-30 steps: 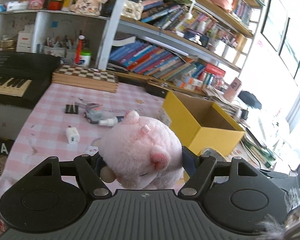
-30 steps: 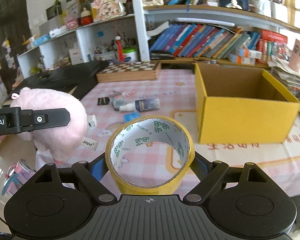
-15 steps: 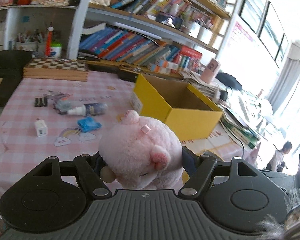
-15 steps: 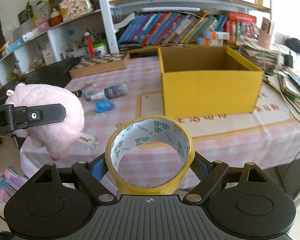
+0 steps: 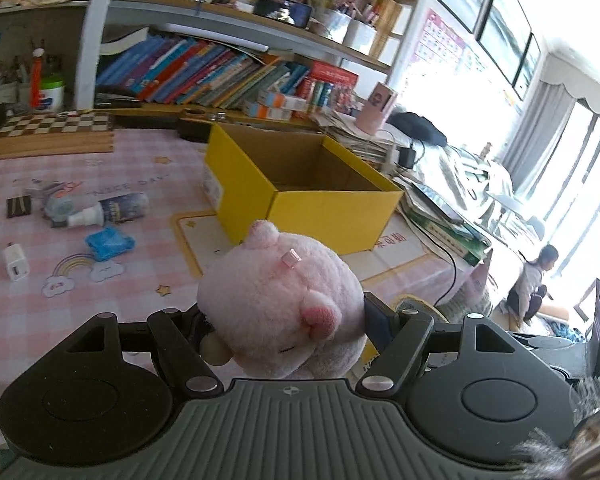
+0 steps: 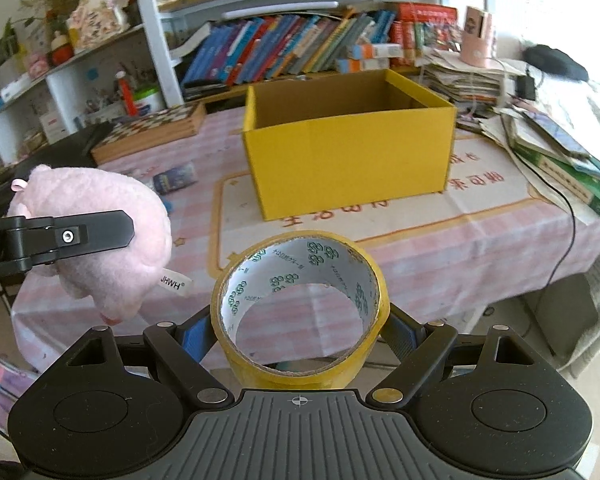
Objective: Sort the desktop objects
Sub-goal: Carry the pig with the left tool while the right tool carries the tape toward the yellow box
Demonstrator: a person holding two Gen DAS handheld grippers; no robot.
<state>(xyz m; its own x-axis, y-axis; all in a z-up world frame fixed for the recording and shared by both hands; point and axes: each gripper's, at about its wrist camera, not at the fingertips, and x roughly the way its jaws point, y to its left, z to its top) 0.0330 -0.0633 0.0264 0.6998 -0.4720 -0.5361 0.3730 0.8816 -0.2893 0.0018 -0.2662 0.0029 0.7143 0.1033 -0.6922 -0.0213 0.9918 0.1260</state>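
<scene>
- The left gripper (image 5: 284, 322) is clamped on a pink plush toy (image 5: 284, 304), its two black fingers pressing into the toy's soft sides; the toy fills the gap between them and bulges above it.
- The plush is round and fuzzy, with a darker pink snout, a small ear on top and a tiny pink bow; the right wrist view shows a white fabric label hanging from it.
- The right gripper (image 6: 300, 332) grasps a roll of yellow tape (image 6: 300, 308), blue-padded fingers set against the roll's outer wall on either side, with the open ring facing the camera.
- The roll is a wide, stiff hoop, glossy yellow outside, with a white inner face printed with green marks.
- In the right wrist view the plush and one left-gripper finger sit to the left of the tape, apart from it.
- Both loads are held above the near edge of a table (image 6: 440, 248) covered in a pink checked cloth.
- Beyond them stands an open yellow cardboard box (image 6: 348, 160), rectangular, with brown inner walls.
- Left of the box, lying on the cloth: a small spray bottle (image 5: 108, 210), a crumpled blue packet (image 5: 109, 242), a white charger plug (image 5: 15, 267) and a black binder clip (image 5: 19, 206).
- At the table's far side lies a wooden chessboard (image 5: 54, 132).
- Behind it are shelves packed with books (image 5: 204, 76).
</scene>
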